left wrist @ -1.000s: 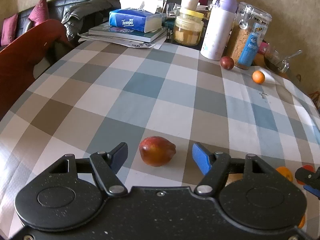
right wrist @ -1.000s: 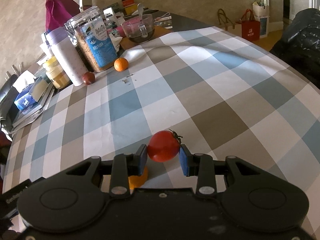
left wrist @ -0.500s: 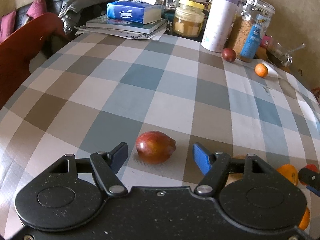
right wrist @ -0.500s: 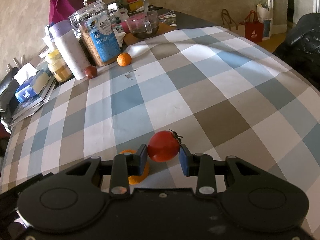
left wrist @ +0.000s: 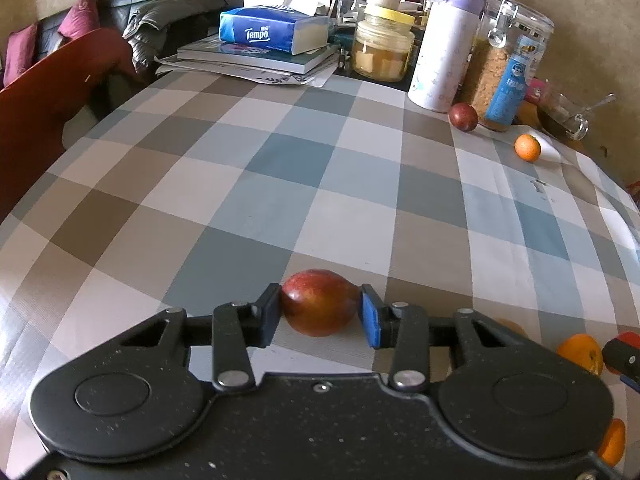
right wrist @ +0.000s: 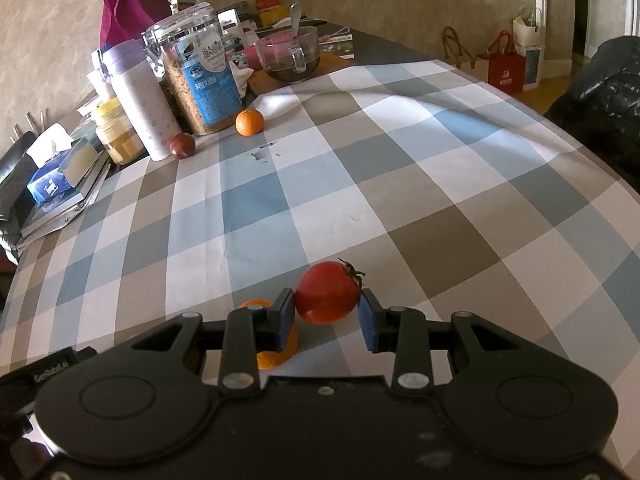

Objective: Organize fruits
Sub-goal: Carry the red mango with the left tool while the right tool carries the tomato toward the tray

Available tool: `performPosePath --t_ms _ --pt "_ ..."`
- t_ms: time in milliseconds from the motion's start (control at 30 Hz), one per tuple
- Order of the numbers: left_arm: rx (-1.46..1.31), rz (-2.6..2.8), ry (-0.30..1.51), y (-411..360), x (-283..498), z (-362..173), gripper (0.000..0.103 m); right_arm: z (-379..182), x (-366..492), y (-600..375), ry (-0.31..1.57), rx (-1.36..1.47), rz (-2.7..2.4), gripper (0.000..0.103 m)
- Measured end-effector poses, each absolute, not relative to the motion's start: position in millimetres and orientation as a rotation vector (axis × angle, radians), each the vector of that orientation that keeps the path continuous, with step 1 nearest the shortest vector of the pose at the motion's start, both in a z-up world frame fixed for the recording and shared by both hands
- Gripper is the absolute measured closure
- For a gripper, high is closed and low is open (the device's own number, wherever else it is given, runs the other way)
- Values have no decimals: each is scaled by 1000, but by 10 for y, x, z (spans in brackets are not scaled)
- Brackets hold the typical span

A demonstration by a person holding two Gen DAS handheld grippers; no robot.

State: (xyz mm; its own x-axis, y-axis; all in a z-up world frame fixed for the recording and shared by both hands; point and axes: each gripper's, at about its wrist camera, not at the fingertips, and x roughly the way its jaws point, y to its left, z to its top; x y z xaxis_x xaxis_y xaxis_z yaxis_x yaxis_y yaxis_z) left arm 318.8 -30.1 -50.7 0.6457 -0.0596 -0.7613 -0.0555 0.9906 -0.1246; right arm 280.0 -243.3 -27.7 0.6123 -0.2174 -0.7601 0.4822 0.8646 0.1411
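Note:
My left gripper (left wrist: pixel 320 312) is shut on a red-yellow mango-like fruit (left wrist: pixel 319 302) low over the checked tablecloth (left wrist: pixel 280 184). My right gripper (right wrist: pixel 326 314) is shut on a red tomato (right wrist: pixel 327 292) with a green stem. An orange (right wrist: pixel 266 354) lies on the cloth just under the right gripper's left finger; it also shows in the left wrist view (left wrist: pixel 580 352). A small orange (left wrist: pixel 527 147) and a dark red plum (left wrist: pixel 463 117) lie far back by the jars; both also show in the right wrist view, orange (right wrist: pixel 249 122) and plum (right wrist: pixel 182 145).
At the table's back stand a white-purple bottle (left wrist: pixel 448 40), a cereal jar (left wrist: pixel 508 60), a yellow-lidded jar (left wrist: pixel 382 46), a tissue pack (left wrist: pixel 276 32) on books and a glass bowl (right wrist: pixel 289 54). A red chair (left wrist: pixel 52 92) is at left.
My left gripper has closed from wide open onto the mango-like fruit. The right gripper keeps its hold on the tomato and has shifted slightly.

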Motion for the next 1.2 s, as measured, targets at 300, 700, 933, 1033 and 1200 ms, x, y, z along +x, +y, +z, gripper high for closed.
performPosePath --t_ms 300,700,933,1033,1200 --pt "-180 -11 815 -248 3129 -443 54 -259 2772 -2428 799 358 -401 67" --pt "-97 -25 655 -389 2946 -293 54 -163 2687 -2404 704 372 -372 67" --pt "-28 -37 550 -490 2824 -201 54 -151 2676 -2388 674 348 -378 67" --pt "-30 -35 545 -475 2841 -185 54 -134 2661 -2388 662 354 -365 67" --pt "-62 -8 590 -415 2873 -171 54 -61 2596 -2343 597 331 -337 67"
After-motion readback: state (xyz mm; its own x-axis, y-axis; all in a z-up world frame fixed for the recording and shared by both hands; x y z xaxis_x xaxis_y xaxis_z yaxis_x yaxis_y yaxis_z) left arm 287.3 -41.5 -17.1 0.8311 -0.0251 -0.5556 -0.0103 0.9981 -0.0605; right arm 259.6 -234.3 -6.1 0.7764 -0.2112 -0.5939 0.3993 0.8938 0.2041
